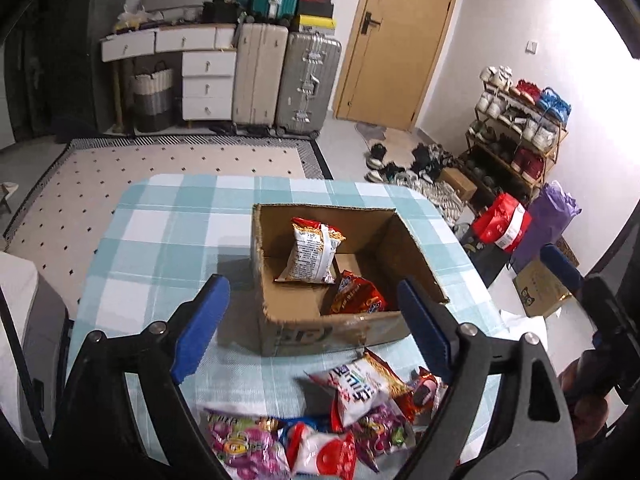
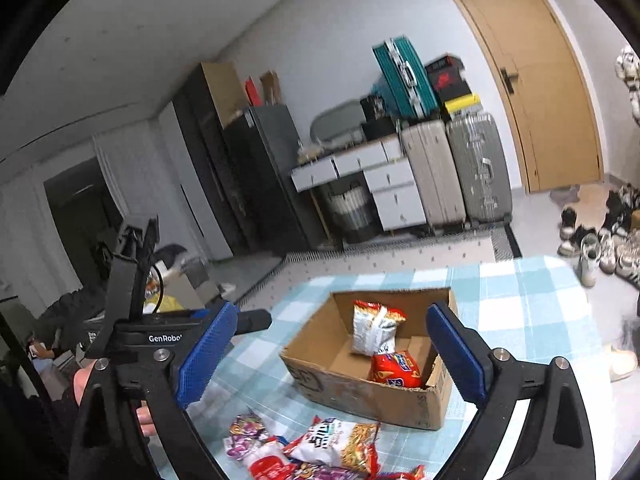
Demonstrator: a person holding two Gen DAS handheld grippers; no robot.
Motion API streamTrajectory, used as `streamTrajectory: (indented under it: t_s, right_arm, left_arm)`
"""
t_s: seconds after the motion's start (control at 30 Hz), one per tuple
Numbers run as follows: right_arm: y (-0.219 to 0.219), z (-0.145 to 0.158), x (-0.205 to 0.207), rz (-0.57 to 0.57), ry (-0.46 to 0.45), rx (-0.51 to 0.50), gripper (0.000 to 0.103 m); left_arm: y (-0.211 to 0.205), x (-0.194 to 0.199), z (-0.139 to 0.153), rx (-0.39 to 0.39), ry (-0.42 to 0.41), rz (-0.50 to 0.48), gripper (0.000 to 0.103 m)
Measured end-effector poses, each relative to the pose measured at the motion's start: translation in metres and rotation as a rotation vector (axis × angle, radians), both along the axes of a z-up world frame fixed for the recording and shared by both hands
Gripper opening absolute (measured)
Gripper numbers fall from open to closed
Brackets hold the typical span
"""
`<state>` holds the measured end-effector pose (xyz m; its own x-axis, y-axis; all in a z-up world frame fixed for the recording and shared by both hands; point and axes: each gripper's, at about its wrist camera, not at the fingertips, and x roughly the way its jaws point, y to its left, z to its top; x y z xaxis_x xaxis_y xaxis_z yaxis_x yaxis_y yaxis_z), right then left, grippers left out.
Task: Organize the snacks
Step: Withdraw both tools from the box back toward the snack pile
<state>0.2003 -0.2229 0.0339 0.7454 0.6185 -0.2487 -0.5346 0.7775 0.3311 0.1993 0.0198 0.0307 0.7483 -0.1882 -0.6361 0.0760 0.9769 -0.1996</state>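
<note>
An open cardboard box [image 1: 276, 332] stands on the checked tablecloth [image 1: 160, 240]. Inside it a white noodle packet [image 1: 312, 254] leans upright and a red snack bag [image 1: 358, 294] lies beside it. Both show in the right wrist view too: the box [image 2: 360, 396], the white packet [image 2: 374, 328], the red bag [image 2: 396, 370]. A pile of loose snack packets [image 1: 320, 428] lies in front of the box, also seen in the right wrist view [image 2: 320, 448]. My left gripper [image 1: 314, 300] is open and empty above the box's near edge. My right gripper [image 2: 332, 340] is open and empty, raised over the box.
Beyond the table are a dotted rug [image 1: 160, 160], a white drawer unit [image 1: 208, 84], suitcases [image 1: 288, 80] and a wooden door [image 1: 400, 40]. A shoe rack [image 1: 520, 136], shoes and bags [image 1: 504, 224] stand to the right of the table.
</note>
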Motion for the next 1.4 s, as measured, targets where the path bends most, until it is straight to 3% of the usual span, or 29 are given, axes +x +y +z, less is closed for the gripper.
streamTrajectory:
  t_s: [0.3, 0.43, 0.6, 0.8, 1.0, 1.1, 1.23, 1.4]
  right_arm:
    - [-0.024, 0.009, -0.078, -0.035, -0.155, 0.227, 0.102]
    - [-0.022, 0.011, -0.098, -0.130, -0.147, 0.228, 0.102]
    - [-0.012, 0.008, -0.131, -0.322, -0.210, 0.127, 0.102]
    - [-0.014, -0.009, -0.151, -0.264, -0.145, 0.172, 0.102]
    - [-0.032, -0.031, -0.174, -0.134, -0.065, 0.377, 0.102]
    - [-0.034, -0.034, -0.184, -0.113, -0.058, 0.420, 0.102]
    - [-0.034, -0.034, -0.183, -0.150, -0.015, 0.391, 0.102]
    - [-0.034, -0.047, -0.176, -0.220, 0.064, 0.218, 0.102]
  left_arm:
    - [-0.001, -0.074, 0.018, 0.007, -0.051, 0.015, 0.095]
    - [-0.004, -0.101, 0.021, 0.012, -0.056, 0.018, 0.095]
    - [-0.004, -0.126, 0.012, 0.013, -0.042, 0.025, 0.095]
    - [0.008, -0.145, -0.006, -0.017, -0.004, 0.052, 0.095]
    - [0.016, -0.157, -0.016, -0.029, 0.017, 0.061, 0.095]
    - [0.016, -0.162, -0.018, -0.028, 0.023, 0.058, 0.095]
    - [0.014, -0.167, -0.026, -0.020, 0.029, 0.062, 0.095]
    - [0.017, -0.168, -0.049, -0.024, 0.066, 0.077, 0.095]
